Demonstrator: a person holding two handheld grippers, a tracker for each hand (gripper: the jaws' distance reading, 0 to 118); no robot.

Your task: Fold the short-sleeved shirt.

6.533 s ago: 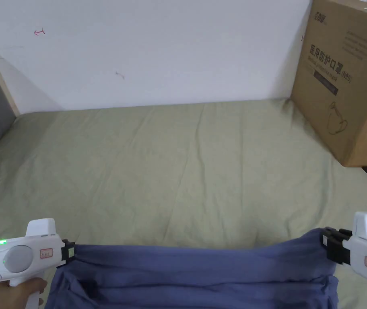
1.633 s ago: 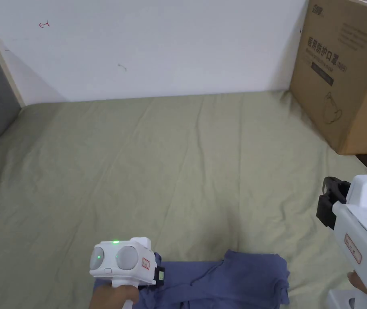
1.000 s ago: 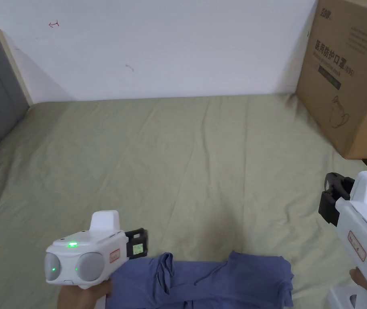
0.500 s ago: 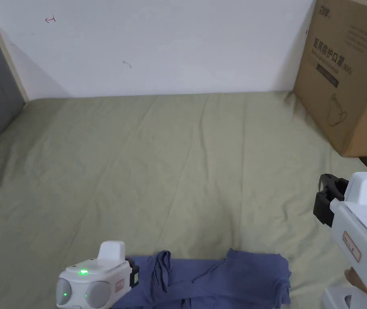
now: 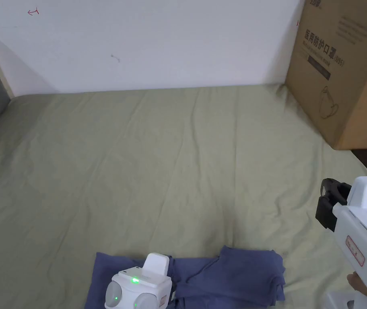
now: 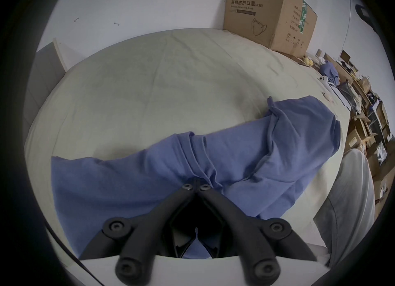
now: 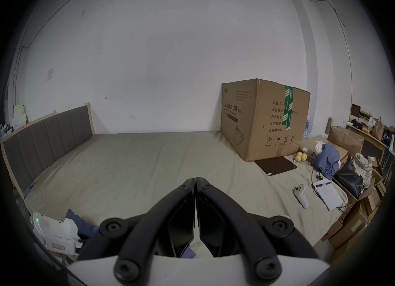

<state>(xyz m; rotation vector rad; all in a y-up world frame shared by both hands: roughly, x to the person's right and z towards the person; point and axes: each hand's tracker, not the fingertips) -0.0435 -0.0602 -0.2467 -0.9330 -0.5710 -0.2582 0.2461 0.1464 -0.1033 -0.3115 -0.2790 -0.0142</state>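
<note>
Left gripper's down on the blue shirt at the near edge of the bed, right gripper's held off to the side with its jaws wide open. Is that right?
Not quite. The right gripper is held off to the side over the bed, but its jaws are closed together on nothing, as the right gripper view shows. The left gripper is indeed down on the blue shirt at the bed's near edge.

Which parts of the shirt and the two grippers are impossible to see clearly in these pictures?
- Near part of the shirt: cut off by the bottom edge of the head view.
- Left gripper: its tips meet at a fold, but whether cloth lies between them is hidden.
- Right gripper: its tips are hidden behind its own body in the head view.
</note>
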